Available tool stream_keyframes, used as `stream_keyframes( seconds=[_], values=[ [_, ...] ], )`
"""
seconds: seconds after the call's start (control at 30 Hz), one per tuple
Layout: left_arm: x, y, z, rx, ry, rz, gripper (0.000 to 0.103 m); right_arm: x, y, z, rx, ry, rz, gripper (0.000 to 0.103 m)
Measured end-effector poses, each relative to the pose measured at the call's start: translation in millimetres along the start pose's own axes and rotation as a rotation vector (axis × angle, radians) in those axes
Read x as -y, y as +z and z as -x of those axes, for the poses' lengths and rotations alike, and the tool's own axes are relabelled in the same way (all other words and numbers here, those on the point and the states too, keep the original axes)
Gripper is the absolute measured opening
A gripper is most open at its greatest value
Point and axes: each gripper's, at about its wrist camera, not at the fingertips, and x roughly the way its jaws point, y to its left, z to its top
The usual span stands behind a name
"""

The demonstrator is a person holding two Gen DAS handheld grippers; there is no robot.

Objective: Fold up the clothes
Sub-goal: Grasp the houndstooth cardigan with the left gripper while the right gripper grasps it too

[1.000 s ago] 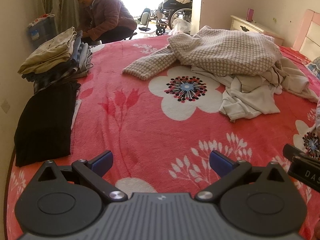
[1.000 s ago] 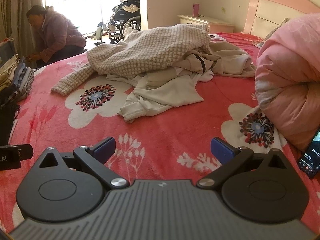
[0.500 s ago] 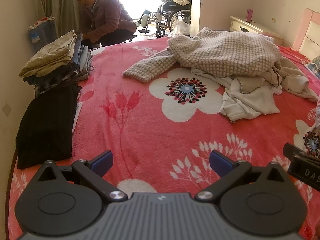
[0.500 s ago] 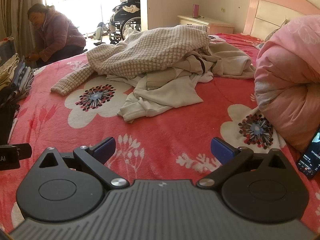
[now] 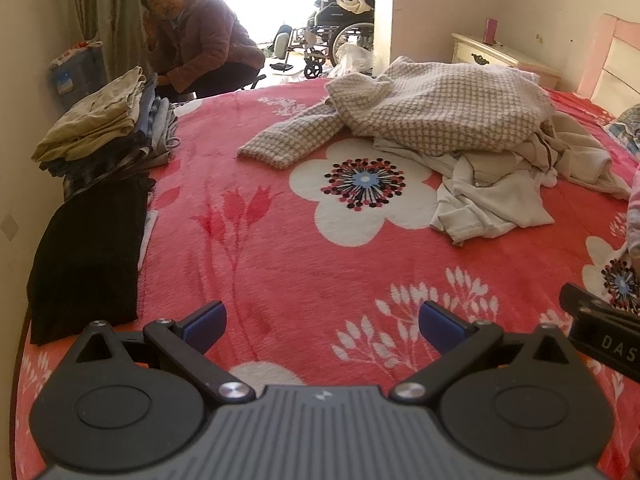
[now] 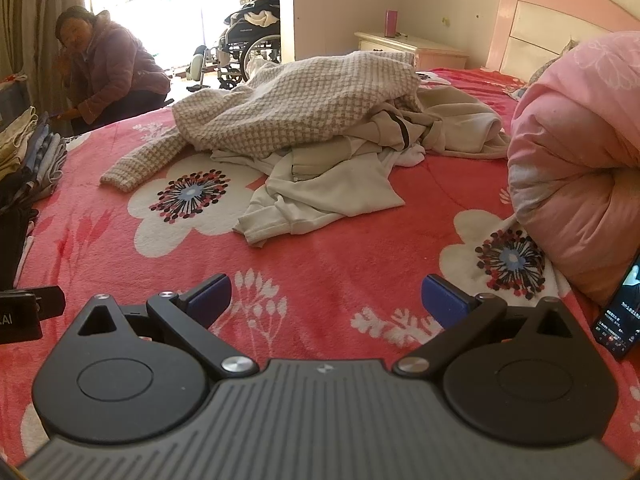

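Through the left wrist camera, our left gripper (image 5: 322, 322) hovers with jaws spread and empty above the red floral blanket (image 5: 280, 264); ahead and right of them lies the unfolded heap, a checked sweater (image 5: 436, 108) over cream garments (image 5: 492, 200), while a folded stack (image 5: 104, 128) and a flat black garment (image 5: 88, 256) sit to the left, seemingly set aside as finished. "DAS" shows on the other tool. Through the right wrist camera, our right gripper (image 6: 326, 296), jaws likewise apart and empty, faces the same heap; a phone (image 6: 622, 320) glows at right, its text unreadable.
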Motion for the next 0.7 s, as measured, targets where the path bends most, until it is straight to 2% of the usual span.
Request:
stream_keyframes(
  seconds=[0.13,0.23,0.3,0.4,0.5,0.63,0.7],
  values=[
    [4,2,-3,0.024,-0.022,-0.008,0.103,3,3,2,0.024,0.014,-0.018,0.102],
    [6,15,-14,0.057,-0.054,-0.022,0.103,7,15,2,0.073,0.035,-0.032,0.102],
    [7,27,-25,0.096,-0.072,-0.063,0.103,9,28,-1,0.093,0.07,-0.028,0.102],
    [12,48,-44,0.171,-0.048,-0.16,0.103,8,56,-9,0.166,0.115,0.037,0.102],
    [15,73,-66,0.231,-0.044,-0.242,0.103,7,85,-28,0.236,0.127,0.122,0.102],
    [22,101,-93,0.284,-0.069,-0.293,0.103,13,116,-75,0.213,0.15,0.15,0.102],
    [28,113,-109,0.291,-0.089,-0.303,0.103,20,126,-101,0.194,0.165,0.121,0.102]
  ],
)
